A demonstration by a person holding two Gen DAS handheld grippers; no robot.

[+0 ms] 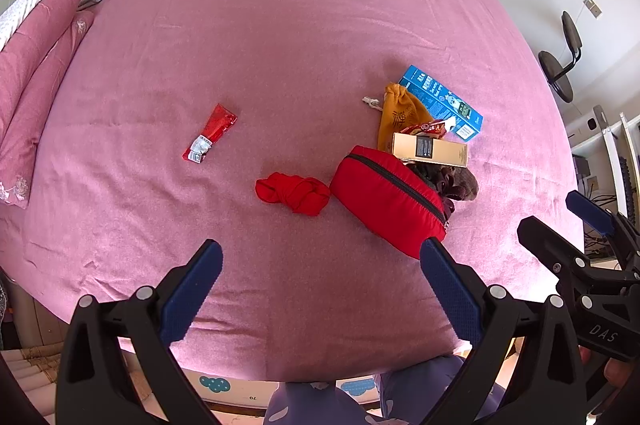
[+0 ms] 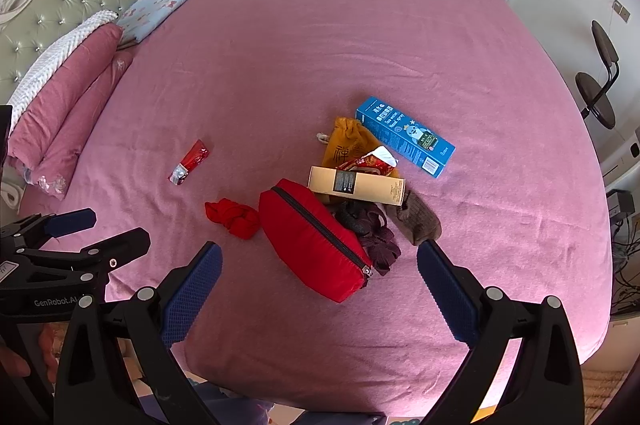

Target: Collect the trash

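**Both tools spread wide above a bed strewn with wrappers and boxes**

At the far left, pink pillows [image 2: 60, 117] and a light blue folded cloth [image 2: 154, 11] lie against the tufted headboard [image 2: 68, 1]. The pink bed sheet [image 1: 280, 25] fills most of both views.

The left tool [image 1: 320, 289] hangs over the near edge of the bed, its blue-padded fingers [image 1: 192, 293] wide apart and holding nothing. Left of centre, a red snack wrapper [image 1: 210, 133] lies alone on the sheet, well apart from everything else. Nearer the middle sits a bunched red cloth [image 1: 294, 194], just beside a red zip pouch [image 1: 386, 197].

Right of the pouch the things pile together. A beige carton [image 1: 430, 149] rests across the top end of the pouch and over dark brown and purple cloth [image 2: 380, 225]. A yellow drawstring bag [image 1: 394, 117] lies behind the carton, with a crumpled red packet [image 2: 370, 163] on it. A blue box [image 1: 440, 101] lies flat beside the bag, farthest back of the group.

The right tool [image 2: 320, 289] is likewise open and empty, poised over the near part of the bed, the pouch showing between its fingers. At the right wall stands a dark chair [image 2: 600, 81].
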